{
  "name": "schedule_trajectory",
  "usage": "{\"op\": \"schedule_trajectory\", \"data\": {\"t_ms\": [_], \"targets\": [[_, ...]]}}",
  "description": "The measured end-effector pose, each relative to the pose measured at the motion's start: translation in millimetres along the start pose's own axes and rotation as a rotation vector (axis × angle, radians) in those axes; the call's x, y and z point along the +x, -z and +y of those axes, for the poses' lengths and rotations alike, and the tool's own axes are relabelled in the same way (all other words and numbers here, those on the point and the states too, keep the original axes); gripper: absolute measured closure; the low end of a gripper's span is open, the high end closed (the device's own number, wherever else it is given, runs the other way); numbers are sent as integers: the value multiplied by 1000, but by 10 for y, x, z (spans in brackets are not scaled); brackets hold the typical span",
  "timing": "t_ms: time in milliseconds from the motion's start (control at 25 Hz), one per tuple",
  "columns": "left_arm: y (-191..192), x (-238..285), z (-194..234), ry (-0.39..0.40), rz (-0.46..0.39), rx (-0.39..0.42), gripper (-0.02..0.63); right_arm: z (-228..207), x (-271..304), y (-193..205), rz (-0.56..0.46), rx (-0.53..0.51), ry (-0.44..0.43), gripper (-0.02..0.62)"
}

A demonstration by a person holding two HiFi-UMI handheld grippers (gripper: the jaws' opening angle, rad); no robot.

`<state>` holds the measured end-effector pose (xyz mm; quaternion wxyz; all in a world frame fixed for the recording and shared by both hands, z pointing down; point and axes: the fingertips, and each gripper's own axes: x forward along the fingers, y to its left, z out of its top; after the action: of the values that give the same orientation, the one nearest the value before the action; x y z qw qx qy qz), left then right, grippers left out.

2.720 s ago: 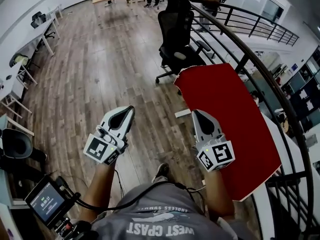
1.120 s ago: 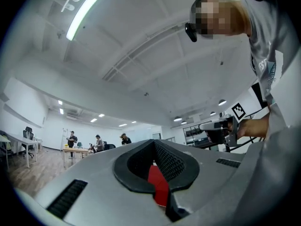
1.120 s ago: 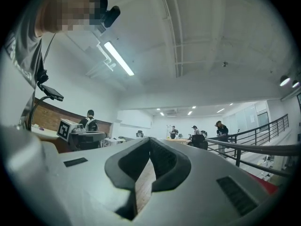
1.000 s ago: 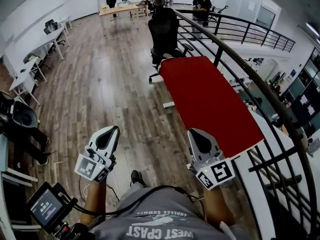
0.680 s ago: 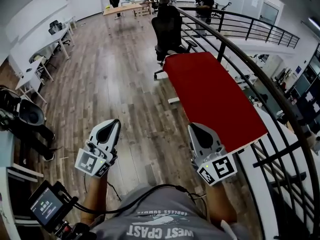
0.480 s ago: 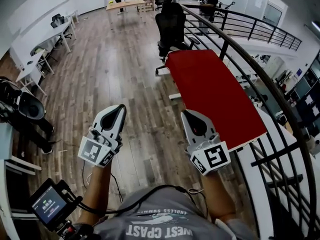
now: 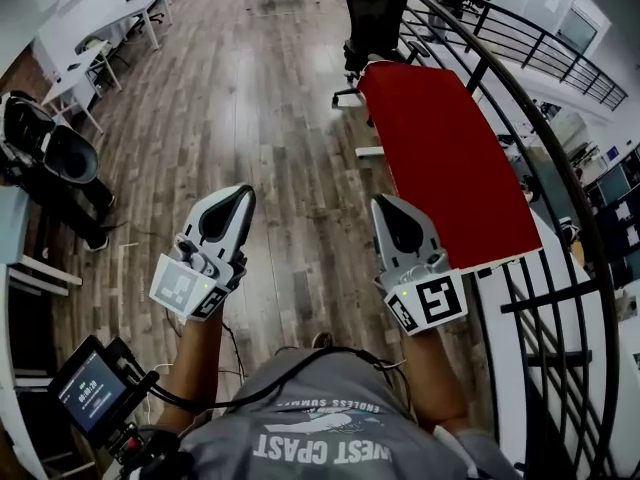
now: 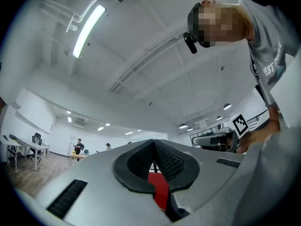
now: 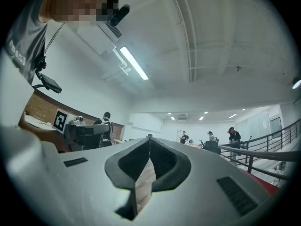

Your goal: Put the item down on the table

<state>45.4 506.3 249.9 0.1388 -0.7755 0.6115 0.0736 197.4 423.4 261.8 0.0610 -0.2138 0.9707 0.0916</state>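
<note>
White left gripper and white right gripper stay pressed together, nothing pinched. The right still hangs just off the red rectangular table's near-left edge. The item itself can't be made out anywhere.

Ahead on the right stands the table; chair beyond it; railing along its right.

The person holds both arms out ahead of the torso, side by side and well apart. The left claw points away from the body with its jaws pressed together and nothing between them. The right claw is the same. The bare left forearm and right forearm run back to the body.
</note>
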Motion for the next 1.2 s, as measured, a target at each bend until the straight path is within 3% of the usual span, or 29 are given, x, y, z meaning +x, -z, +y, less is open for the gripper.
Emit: {"op": "schedule_trajectory", "data": {"t_ms": [80, 280, 520, 840, 1200], "targets": [[-45, -264, -43, -6, 6, 9, 604, 238, -68, -42, -7, -7, -12, 592], [-529, -1316, -289, 21, -9, 47, 604, 1312, -501, -409, -2, -32, -11, 592], [-659, -1815, -571, 28, -18, 46, 604, 1770, -894, -546, 13, -52, -1, 592], [-877, -2101, -1236, 62, -33, 57, 604, 1983, -1630, -777, 3, -84, 20, 592], [-954, -2282, -2523, 52, -28, 118, 604, 2002, -2856, -851, -48, -69, -37, 591]]}}
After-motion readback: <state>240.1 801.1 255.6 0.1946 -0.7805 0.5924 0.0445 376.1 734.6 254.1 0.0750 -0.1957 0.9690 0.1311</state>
